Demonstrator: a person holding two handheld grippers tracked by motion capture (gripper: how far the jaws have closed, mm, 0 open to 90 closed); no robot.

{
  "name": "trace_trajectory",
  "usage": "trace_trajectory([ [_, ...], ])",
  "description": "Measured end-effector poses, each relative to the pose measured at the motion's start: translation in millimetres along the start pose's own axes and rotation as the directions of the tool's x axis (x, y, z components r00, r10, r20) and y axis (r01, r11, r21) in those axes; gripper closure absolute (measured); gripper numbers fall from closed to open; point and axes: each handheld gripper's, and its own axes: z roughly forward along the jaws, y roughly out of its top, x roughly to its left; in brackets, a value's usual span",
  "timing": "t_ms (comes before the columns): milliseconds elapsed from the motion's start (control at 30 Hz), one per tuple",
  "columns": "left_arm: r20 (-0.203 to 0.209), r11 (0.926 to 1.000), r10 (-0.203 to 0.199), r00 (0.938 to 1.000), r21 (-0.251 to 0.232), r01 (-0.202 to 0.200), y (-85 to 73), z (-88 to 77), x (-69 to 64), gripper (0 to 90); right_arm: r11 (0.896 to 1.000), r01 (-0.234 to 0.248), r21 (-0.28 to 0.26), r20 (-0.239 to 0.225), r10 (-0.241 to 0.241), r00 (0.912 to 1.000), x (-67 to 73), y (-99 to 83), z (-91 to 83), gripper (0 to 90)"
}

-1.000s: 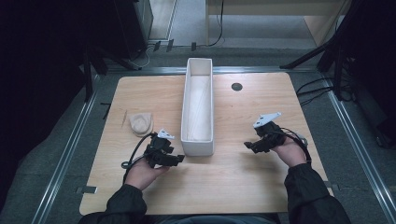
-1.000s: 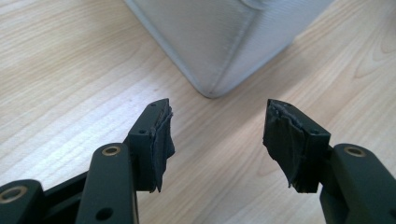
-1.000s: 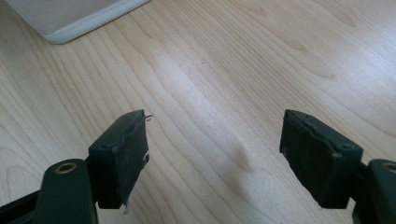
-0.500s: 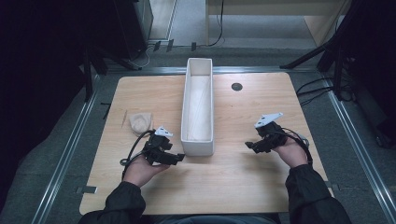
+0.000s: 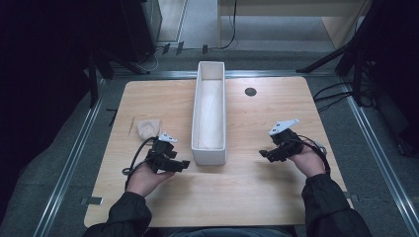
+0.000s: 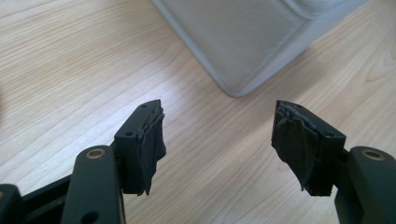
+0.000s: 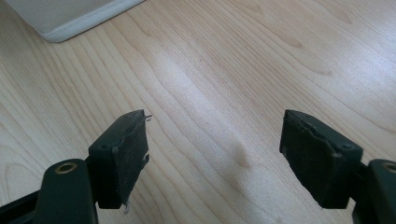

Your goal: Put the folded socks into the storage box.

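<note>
With its jaws just spread wide and nothing between them, the left gripper (image 5: pixel 184 164) hovers beside the near end of the long white tray (image 5: pixel 209 153), seemingly ready to reach, while the right gripper (image 5: pixel 263 154) waits open nearby.

My worktop (image 5: pixel 257 197) is pale blond wood with fine grain lines running across it. Down its middle sits a long white tray (image 5: pixel 197 123), its inside a slightly creamier white. The left claw (image 5: pixel 184 164) and right claw (image 5: pixel 263 153) are matte black, and the right one carries a light grey plate on top. A small beige, crumpled object (image 5: pixel 148 127) lies at the left. A dark round spot (image 5: pixel 250 91) marks the wood. My sleeves (image 5: pixel 330 207) are dark.
</note>
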Motion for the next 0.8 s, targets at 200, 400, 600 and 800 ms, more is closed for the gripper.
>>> trace_trajectory([
  [200, -0.042, 0.9987, -0.05, 0.9978, -0.015, 0.05, -2.6, -2.9, 7.4, 34.3, 1.0, 0.009, -0.003, -0.001, -0.009, 1.0, 0.5, 1.2, 0.8, 23.5],
  [400, -0.066, 0.9944, -0.106, 0.9922, -0.013, 0.105, -6.3, -6.7, 16.7, 34.3, 1.0, 0.008, -0.003, -0.003, -0.008, 1.0, 0.6, 2.4, 1.9, 23.5],
  [600, -0.098, 0.9856, -0.169, 0.9808, -0.027, 0.167, -11.1, -12.8, 26.6, 32.7, 1.0, 0.015, 0.001, -0.01, -0.015, 0.9998, 1.5, 5.9, 4.2, 23.5],
  [800, -0.134, 0.9759, -0.217, 0.967, -0.054, 0.212, -14.7, -19.8, 34.3, 31.5, 1.0, 0.018, -0.002, -0.012, -0.018, 0.9998, 1.5, 7.0, 5.4, 23.5],
])
